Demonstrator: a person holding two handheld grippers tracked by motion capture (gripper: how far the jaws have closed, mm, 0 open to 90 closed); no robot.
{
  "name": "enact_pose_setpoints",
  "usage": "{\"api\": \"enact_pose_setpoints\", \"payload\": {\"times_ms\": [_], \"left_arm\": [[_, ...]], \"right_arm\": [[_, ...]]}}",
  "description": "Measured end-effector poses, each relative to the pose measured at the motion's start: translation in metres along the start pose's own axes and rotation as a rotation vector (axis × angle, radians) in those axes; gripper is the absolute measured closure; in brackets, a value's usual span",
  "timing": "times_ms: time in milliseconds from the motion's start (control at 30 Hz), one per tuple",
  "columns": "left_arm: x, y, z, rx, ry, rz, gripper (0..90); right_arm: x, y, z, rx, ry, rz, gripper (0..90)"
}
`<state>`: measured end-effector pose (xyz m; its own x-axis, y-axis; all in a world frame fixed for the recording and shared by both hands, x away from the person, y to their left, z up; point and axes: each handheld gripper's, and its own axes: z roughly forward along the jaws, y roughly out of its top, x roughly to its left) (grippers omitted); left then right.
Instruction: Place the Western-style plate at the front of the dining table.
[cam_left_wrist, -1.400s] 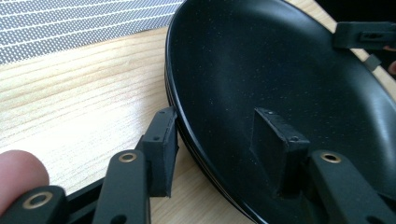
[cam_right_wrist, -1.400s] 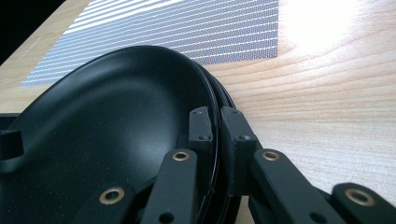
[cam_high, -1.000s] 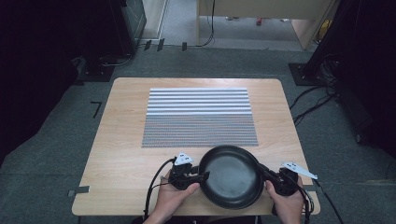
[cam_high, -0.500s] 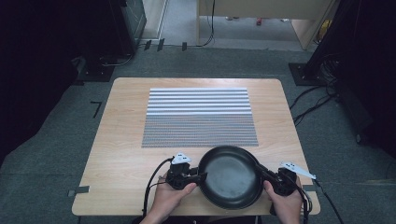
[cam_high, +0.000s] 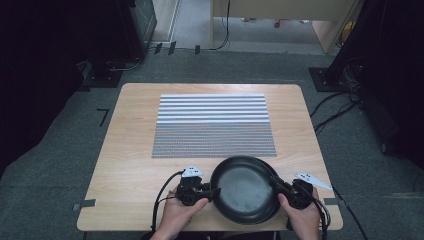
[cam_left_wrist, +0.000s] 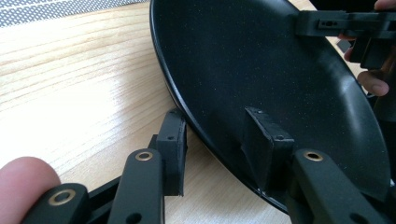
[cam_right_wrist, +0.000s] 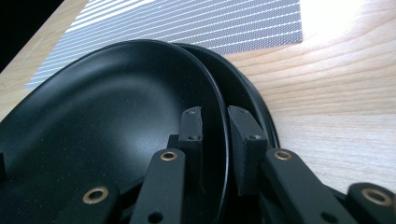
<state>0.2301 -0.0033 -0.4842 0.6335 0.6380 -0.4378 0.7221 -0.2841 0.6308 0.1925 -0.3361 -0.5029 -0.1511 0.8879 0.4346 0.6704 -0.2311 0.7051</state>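
Here is the wooden table (cam_high: 130, 150), pale grain, rounded corners, standing on grey carpet (cam_high: 60, 150). A striped placemat (cam_high: 212, 125) lies flat at its middle, the far half in broad white and grey bands, the near half in a finer weave. Near the front edge, just clear of the mat, sits black dishware (cam_high: 245, 189); from the right gripper view (cam_right_wrist: 107, 121) it looks like two dishes nested, though that is hard to confirm from above. Bare wood runs along both sides of the mat.
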Motion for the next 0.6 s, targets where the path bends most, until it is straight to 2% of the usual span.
{"api": "enact_pose_setpoints", "payload": {"times_ms": [67,167,300,400,467,500,567,600], "left_arm": [[0.001,-0.001,-0.002,-0.009,0.000,-0.008,61.6],[0.002,-0.002,-0.007,-0.027,0.003,-0.019,61.9],[0.004,-0.004,-0.008,-0.037,-0.009,-0.032,62.8],[0.005,-0.004,-0.007,-0.035,-0.017,-0.032,62.9],[0.005,-0.004,-0.007,-0.034,-0.017,-0.032,62.8],[0.005,-0.004,-0.007,-0.035,-0.018,-0.033,62.8],[0.005,-0.005,-0.007,-0.038,-0.022,-0.037,63.1],[0.005,-0.005,-0.007,-0.038,-0.022,-0.037,63.4]], "right_arm": [[0.001,0.000,0.001,0.012,0.005,0.011,76.1],[0.003,0.000,0.002,0.034,0.036,0.042,75.2],[0.000,0.000,0.003,0.039,0.065,0.073,75.2],[-0.001,-0.001,0.006,0.060,0.082,0.074,73.0],[-0.001,-0.002,0.007,0.054,0.087,0.087,73.5],[-0.002,-0.001,0.008,0.055,0.093,0.098,74.1],[-0.008,-0.001,0.009,0.062,0.130,0.170,78.1],[-0.008,-0.001,0.009,0.062,0.130,0.170,78.1]]}}
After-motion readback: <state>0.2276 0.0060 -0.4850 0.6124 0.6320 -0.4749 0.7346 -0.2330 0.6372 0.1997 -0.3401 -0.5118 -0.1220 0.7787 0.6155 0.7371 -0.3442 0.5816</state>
